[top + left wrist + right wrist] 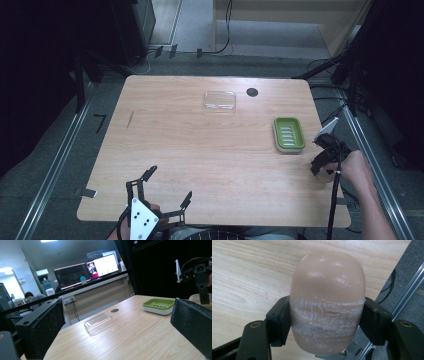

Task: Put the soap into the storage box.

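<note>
Two grippers work at a light wooden table (210,150). At the near left edge, in the high view, the left gripper (167,186) hovers with its jaws spread wide and nothing between them, a hand (150,209) behind it and its grey three-cornered plate facing up. Its own view looks between the two broad black pads (42,327), far apart, across the tabletop.

Farther back, near the middle of the far edge, a clear plastic lid (219,101) lies flat on the wood, with a small dark round hole cover (252,92) just to its right. In the left gripper view the lid (98,322) sits well ahead of the jaws.

Right of centre stands a green soap dish (289,134) with a white base and a slotted insert, resting on the table apart from the lid.

At the right edge, beyond the dish, the right gripper (320,167) is held by a hand (356,167), its cable trailing toward the near side. Its own view shows both jaws pressed against the sides of a pinkish-beige soap bar (327,302), oval and scuffed with white marks around its middle, held above the table's edge.
</note>
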`<state>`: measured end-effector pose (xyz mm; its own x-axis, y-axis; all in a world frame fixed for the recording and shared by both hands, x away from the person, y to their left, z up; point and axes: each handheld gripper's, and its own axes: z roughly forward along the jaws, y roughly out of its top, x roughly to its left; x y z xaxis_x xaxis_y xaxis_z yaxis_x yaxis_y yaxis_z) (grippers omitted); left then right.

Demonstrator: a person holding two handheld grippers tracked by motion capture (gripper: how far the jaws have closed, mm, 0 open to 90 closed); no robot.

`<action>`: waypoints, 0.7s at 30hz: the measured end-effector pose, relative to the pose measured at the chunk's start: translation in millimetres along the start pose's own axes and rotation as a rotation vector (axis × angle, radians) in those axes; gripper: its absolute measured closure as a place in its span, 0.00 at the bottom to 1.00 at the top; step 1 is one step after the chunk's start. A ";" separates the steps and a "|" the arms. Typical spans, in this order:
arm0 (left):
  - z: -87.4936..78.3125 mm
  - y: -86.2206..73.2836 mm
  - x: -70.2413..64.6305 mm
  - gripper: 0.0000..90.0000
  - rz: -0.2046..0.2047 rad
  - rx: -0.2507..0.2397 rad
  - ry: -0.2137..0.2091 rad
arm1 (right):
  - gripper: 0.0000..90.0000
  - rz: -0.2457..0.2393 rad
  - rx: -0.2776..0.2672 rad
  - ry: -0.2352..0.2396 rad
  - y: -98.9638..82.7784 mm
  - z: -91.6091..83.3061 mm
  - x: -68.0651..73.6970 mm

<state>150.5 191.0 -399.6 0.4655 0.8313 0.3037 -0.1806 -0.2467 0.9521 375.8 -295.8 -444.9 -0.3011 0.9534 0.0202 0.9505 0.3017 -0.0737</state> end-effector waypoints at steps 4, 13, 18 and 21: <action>0.0 -0.1 0.0 0.00 0.000 0.000 0.000 | 0.37 -0.005 -0.001 -0.001 2.9 -4.4 1.0; 0.2 -0.1 0.0 0.00 -0.001 0.000 0.001 | 0.37 -0.012 0.014 0.000 10.5 -6.2 3.9; 0.5 -0.2 -0.2 0.00 -0.002 -0.001 0.001 | 0.37 -0.021 0.008 0.001 13.9 -7.7 5.1; 0.5 -0.2 -0.2 0.00 -0.002 -0.001 0.000 | 0.37 -0.022 0.006 -0.005 15.3 -9.6 6.4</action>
<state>151.0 190.6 -399.9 0.4655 0.8322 0.3013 -0.1804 -0.2441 0.9528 389.1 -285.1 -436.4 -0.3221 0.9465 0.0169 0.9432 0.3224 -0.0795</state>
